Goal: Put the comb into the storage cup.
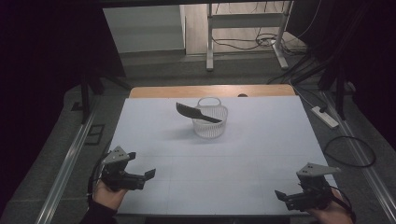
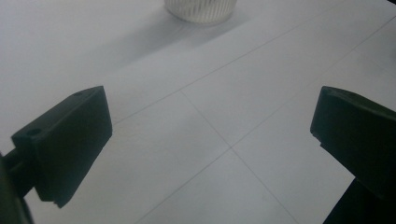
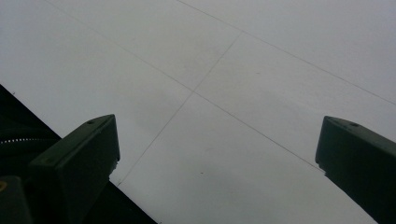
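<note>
A: As read from the high view, logging left tongs [image 1: 140,164] at near-left of desk [image 1: 261,140], right tongs [image 1: 286,196] at near-right corner. Well apart from each other, each held in a hand at the bottom edge.

B: Noted. Grip state?

A: Spread wide on both sides, gripping nothing. Checked in both gripper views: blocky matt black jaws far apart, only bare desk surface between. Hovering low over it; cannot tell if touching.

B: Fine. Location of the work items?

A: Towards the far middle of the desk, well away from both tongs. Logging basket [image 1: 210,122]: small, round, whitish translucent plastic, fine vertical ribbing on the wall, thin loop handle at the far rim. Resting across its rim, tilted, a flat black utensil [image 1: 196,112]: broad ridged end sticking out to the left and raised, narrow end pointing right. Possibly a comb or a spatula; cannot tell which.

B: Any text or logos?

A: Too small and dim to read on basket or utensil. Skipping.

B: Desk surface?

A: Smooth matt white sheet, ruled with thin grey lines into large rectangles. Strip of bare wood along the far edge. In left gripper view, ribbed base of the basket caught at top edge, soft shadow cast to the left of it.
</note>
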Available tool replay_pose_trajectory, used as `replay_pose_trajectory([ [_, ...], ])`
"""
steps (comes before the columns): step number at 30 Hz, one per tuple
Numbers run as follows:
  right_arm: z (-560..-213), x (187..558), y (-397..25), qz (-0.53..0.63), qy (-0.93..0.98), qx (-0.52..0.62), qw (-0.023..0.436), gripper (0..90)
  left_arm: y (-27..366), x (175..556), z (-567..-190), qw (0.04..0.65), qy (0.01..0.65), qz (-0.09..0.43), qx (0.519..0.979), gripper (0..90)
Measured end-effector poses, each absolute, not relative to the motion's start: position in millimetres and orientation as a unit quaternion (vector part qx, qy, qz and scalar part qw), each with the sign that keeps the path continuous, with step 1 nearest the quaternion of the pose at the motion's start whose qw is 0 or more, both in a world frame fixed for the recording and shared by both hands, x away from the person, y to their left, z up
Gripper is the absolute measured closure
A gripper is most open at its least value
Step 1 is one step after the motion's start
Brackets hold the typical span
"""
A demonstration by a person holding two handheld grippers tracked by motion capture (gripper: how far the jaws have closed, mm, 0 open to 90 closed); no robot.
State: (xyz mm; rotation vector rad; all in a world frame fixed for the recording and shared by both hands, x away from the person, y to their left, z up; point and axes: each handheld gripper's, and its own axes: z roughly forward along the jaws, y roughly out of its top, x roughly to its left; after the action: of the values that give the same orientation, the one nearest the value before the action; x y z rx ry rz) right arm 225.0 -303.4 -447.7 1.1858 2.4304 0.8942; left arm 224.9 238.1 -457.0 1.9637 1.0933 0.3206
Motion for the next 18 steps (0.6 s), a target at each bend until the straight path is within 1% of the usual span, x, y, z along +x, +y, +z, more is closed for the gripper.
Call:
replay_pose_trajectory([
  [12, -448, 224, -303, 0.308, 0.844, 0.412, 0.149, 0.4, 248, 206, -458, 0.417, 0.443, 0.134, 0.782, 0.0],
  [18, -448, 224, -303, 0.307, 0.844, 0.413, 0.151, 0.2, 251, 199, -460, 0.414, 0.443, 0.128, 0.785, 0.0],
])
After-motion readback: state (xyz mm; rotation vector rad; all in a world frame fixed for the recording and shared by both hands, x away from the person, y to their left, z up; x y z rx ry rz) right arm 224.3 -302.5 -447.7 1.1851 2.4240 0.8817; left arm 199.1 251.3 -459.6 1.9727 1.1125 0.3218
